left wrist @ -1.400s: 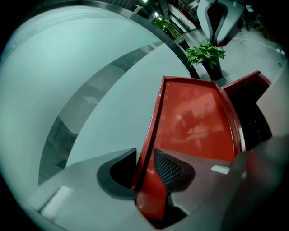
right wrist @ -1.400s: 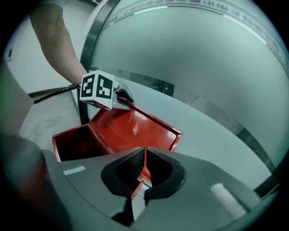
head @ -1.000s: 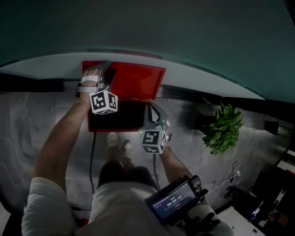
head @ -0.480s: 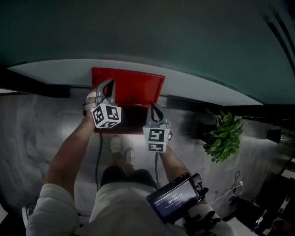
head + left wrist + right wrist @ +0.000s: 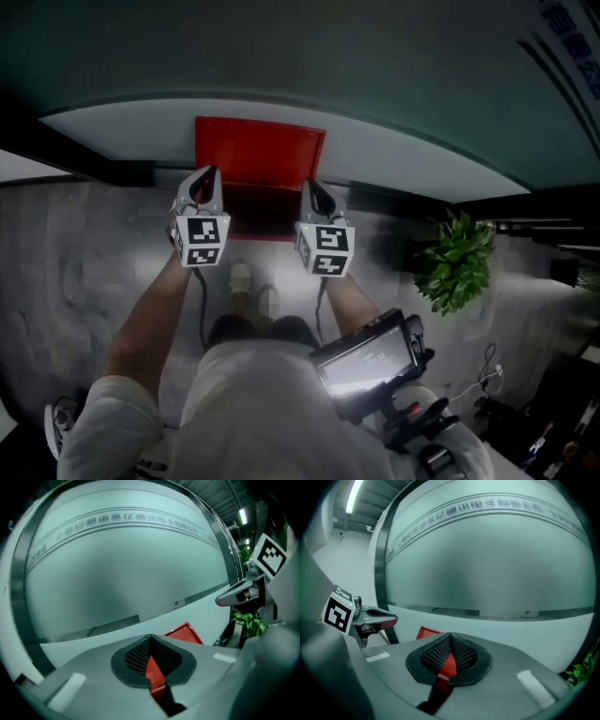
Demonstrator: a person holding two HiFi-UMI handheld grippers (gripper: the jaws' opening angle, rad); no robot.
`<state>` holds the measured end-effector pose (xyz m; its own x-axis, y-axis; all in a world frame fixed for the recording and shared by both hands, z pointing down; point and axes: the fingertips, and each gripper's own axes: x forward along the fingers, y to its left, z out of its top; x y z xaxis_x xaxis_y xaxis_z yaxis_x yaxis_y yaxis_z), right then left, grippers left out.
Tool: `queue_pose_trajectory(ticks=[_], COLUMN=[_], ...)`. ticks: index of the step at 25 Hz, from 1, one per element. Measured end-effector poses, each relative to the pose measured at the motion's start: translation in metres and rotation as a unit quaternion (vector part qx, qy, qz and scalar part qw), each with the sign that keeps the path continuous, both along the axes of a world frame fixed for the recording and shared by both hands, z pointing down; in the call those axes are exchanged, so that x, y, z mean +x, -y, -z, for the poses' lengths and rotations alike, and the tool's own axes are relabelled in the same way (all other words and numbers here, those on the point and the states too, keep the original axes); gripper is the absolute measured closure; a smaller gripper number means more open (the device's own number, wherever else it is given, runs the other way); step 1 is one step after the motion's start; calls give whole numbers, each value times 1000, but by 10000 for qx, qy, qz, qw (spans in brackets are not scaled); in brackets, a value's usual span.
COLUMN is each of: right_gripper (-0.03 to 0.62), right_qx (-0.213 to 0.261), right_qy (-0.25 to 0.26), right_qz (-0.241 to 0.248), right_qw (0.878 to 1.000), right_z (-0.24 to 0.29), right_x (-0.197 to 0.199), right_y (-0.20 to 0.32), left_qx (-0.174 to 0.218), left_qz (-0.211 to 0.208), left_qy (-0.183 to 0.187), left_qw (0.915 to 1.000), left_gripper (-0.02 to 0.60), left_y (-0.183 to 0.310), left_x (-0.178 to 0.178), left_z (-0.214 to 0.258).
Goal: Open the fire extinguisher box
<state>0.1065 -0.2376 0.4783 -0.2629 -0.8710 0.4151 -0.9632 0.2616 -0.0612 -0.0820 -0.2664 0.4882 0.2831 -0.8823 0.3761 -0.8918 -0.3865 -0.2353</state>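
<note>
Grey jaws of left gripper (image 5: 151,638) and right gripper (image 5: 451,636) are clenched together, both empty.

**A:** Walls?
**B:** One frosted teal glass wall (image 5: 281,47), with a band of pale lettering (image 5: 487,504) across its upper part. A plain white base strip (image 5: 403,155) runs beneath it and a dark metal frame post (image 5: 380,564) stands at the glass edge.
**A:** Floor?
**B:** Mottled grey stone floor (image 5: 75,272).
**A:** Fittings, light?
**B:** One leafy green plant (image 5: 457,262) at the floor's far edge, right side. One long ceiling tube lamp (image 5: 354,496), lit.
</note>
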Motion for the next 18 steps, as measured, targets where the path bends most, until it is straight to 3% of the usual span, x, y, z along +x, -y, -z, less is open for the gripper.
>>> queue_pose_trajectory(ticks=[9, 18], right_gripper=[580, 580], right_qx=[337, 423], right_qy=[200, 327], right_qz=[300, 429], right_qw=[9988, 9976], right_z=[43, 67], right_x=[12, 9], right_y=[-62, -127], left_qx=[253, 258], left_qz=[260, 202], left_qy=[-240, -527], left_qw=[9991, 9981], left_gripper=[580, 580], left_y=[-84, -152], left_x=[9, 18], left_z=[52, 78])
